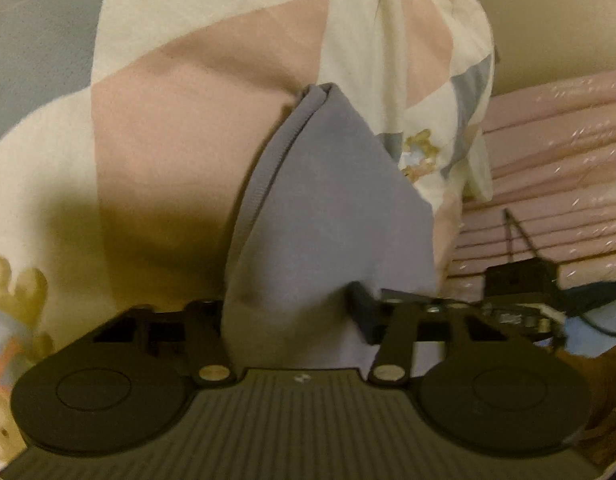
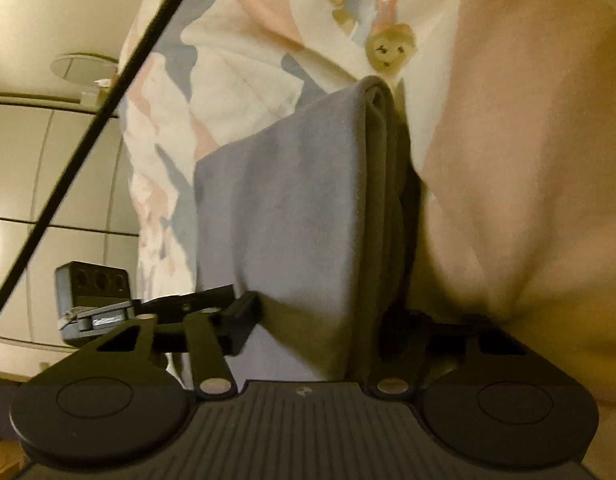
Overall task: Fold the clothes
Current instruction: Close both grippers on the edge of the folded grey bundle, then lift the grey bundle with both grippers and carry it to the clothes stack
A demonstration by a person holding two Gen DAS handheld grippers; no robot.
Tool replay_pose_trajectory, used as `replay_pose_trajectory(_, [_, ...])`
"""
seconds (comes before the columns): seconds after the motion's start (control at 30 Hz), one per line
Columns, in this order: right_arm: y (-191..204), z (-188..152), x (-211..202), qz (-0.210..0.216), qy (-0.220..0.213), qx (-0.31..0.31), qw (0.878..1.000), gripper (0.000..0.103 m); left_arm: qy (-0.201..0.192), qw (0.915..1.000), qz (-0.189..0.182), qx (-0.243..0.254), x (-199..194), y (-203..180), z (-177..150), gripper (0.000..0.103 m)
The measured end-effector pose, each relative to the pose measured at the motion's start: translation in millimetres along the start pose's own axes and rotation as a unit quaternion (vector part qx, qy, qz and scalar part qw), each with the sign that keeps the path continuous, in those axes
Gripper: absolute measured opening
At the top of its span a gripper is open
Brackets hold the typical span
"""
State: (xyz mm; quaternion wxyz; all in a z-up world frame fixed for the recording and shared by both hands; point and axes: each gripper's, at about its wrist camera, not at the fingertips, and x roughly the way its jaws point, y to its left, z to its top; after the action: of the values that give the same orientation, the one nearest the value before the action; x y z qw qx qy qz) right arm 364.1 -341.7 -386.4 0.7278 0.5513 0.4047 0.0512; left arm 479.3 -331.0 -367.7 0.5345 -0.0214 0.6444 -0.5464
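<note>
Grey cloth (image 1: 327, 216) hiding left fingertips

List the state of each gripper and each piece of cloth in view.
left gripper: shut on the grey garment.
right gripper: shut on the grey garment.
grey garment: bunched, pinched by both grippers, lying against the patterned cloth.
patterned cloth: rumpled, behind the garment.

Garment (image 1: 327, 208) pinched in left gripper (image 1: 292, 312), quilt (image 1: 168, 120) behind it, mats (image 1: 547, 168) stacked right; right gripper (image 2: 319, 316) clamps same garment, quilt behind
</note>
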Motion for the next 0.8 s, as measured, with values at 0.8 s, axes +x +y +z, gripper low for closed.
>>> replay_pose_trajectory(0.8, [120,-63,-47,0.063,0.272,-0.155,0.948,0.03,-0.305,0.9074,0.1,-0.272,-124,-151,-300,0.024])
